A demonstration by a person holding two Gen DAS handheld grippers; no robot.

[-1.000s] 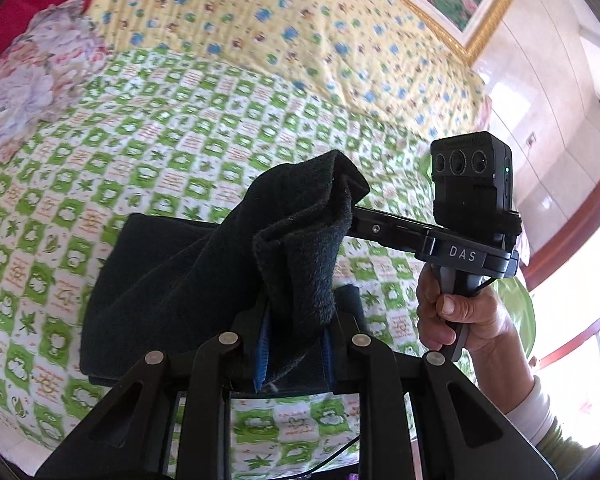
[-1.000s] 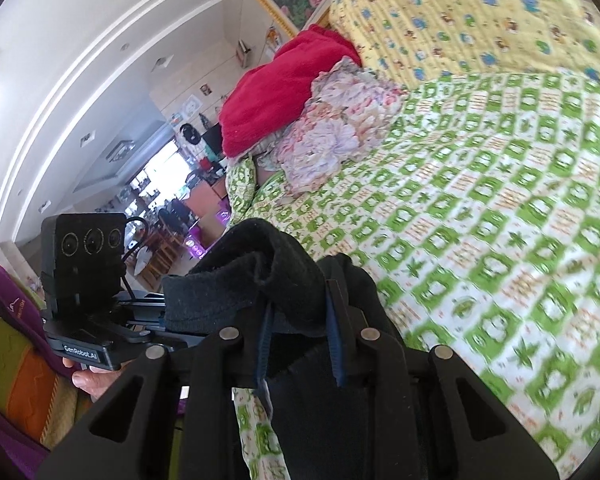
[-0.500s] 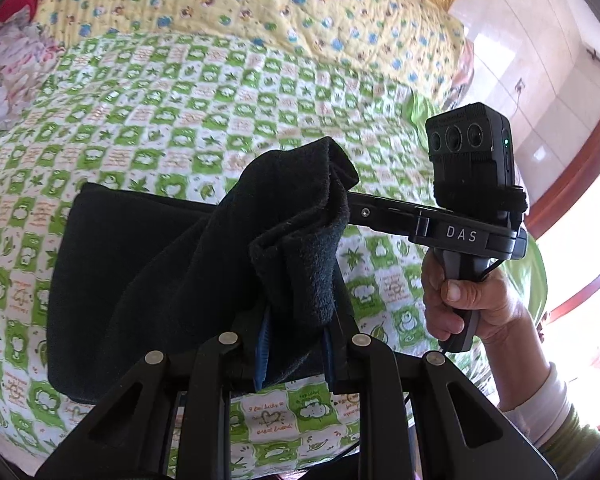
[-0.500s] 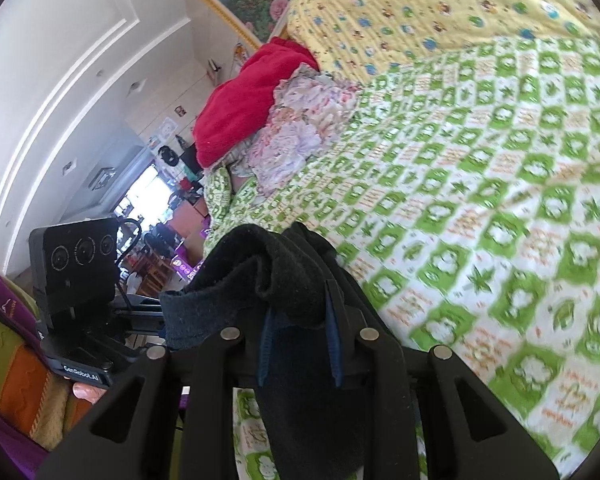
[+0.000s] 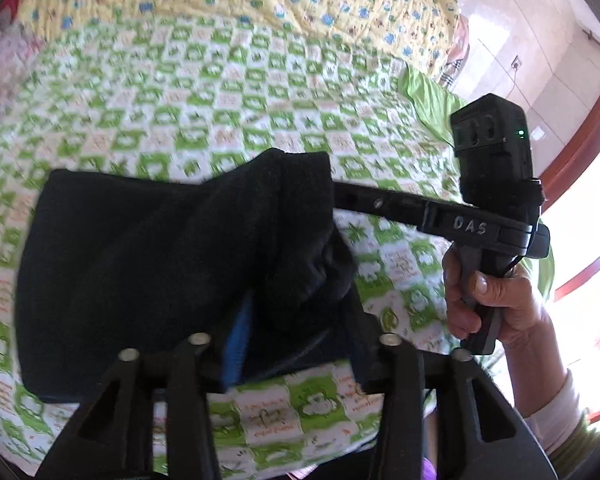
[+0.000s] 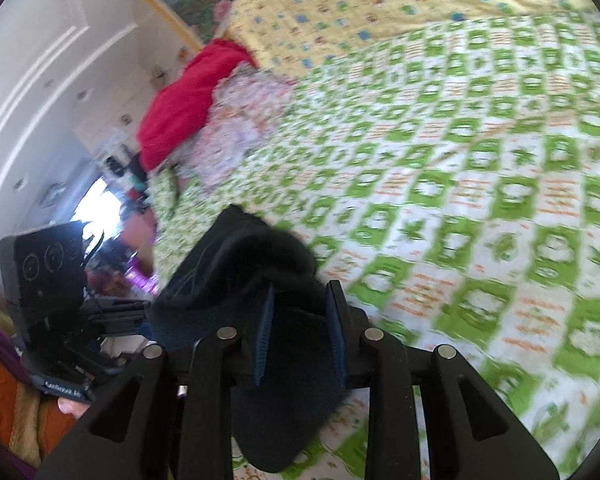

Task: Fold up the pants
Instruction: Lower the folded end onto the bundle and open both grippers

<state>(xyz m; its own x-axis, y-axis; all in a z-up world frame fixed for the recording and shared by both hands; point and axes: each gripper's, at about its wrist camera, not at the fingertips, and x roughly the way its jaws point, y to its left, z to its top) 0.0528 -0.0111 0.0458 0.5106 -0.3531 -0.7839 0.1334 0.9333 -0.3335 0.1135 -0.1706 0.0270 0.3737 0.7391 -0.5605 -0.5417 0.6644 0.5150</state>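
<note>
both grippers hold one raised edge of the dark pants over the bed

going left to right in the left wrist view: the dark pants point(image 5: 148, 272) lie spread on the green checked bedspread point(image 5: 260, 92), their flat part out to the left and ahead, long axis running roughly left to right across the bed. toward the middle the cloth rises off the bed into a bunched edge, and that edge sits between the blue-padded fingers of the left gripper point(image 5: 292, 316), closed on the fabric. further right, the right gripper point(image 5: 340, 196) reaches in from the side and its tip vanishes into the same raised fold; the person's right hand point(image 5: 488, 296) grips its handle at the far right.

the right wrist view confirms it: the right gripper's pads are clamped on a wad of the pants point(image 6: 260, 264), with the left tool's camera block low on the left.

so the flat body of the garment lies ahead and left of both tools, on the bed, and the lifted edge likely needs carrying that way. the left gripper is nearer the spread part.
</note>
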